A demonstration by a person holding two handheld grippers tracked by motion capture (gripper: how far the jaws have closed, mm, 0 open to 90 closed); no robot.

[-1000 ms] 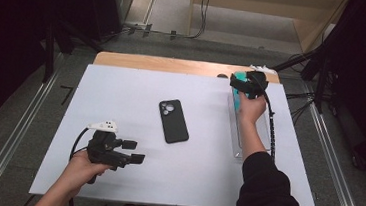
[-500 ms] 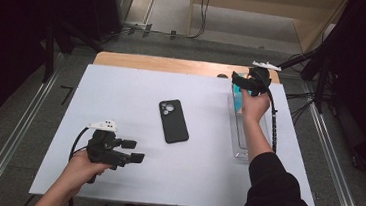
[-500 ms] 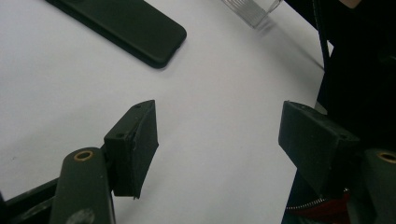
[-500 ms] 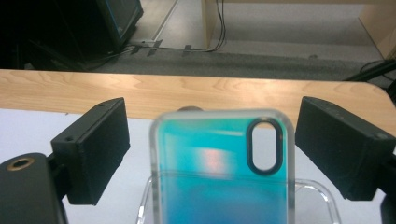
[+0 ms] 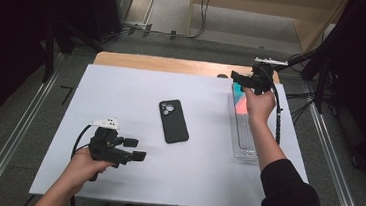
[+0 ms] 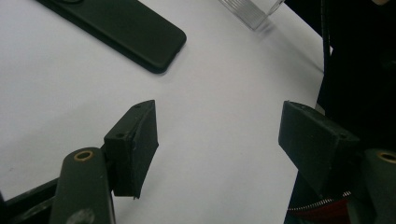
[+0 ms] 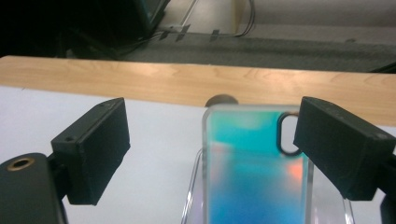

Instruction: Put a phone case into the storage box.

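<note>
A black phone (image 5: 174, 121) lies face down in the middle of the white table (image 5: 121, 92), camera end toward the far side; its near end (image 6: 126, 30) shows in the left gripper view. My left gripper (image 5: 134, 149) hovers open near the front left edge, jaws wide apart over bare table (image 6: 215, 116). An iridescent teal phone case (image 7: 254, 168) stands in a clear tray (image 5: 242, 133) at the right. My right gripper (image 5: 237, 79) is held open just above the tray's far end, its jaws either side of the case without touching it.
A wooden strip (image 5: 164, 64) runs along the table's far edge. A small dark round object (image 7: 222, 100) sits by the far end of the tray. Cables (image 5: 277, 121) trail from the right gripper. Dark equipment and floor rails surround the table.
My right gripper has risen and drifted toward the far right, above the tray's far end. The left gripper and the black phone have stayed put.
</note>
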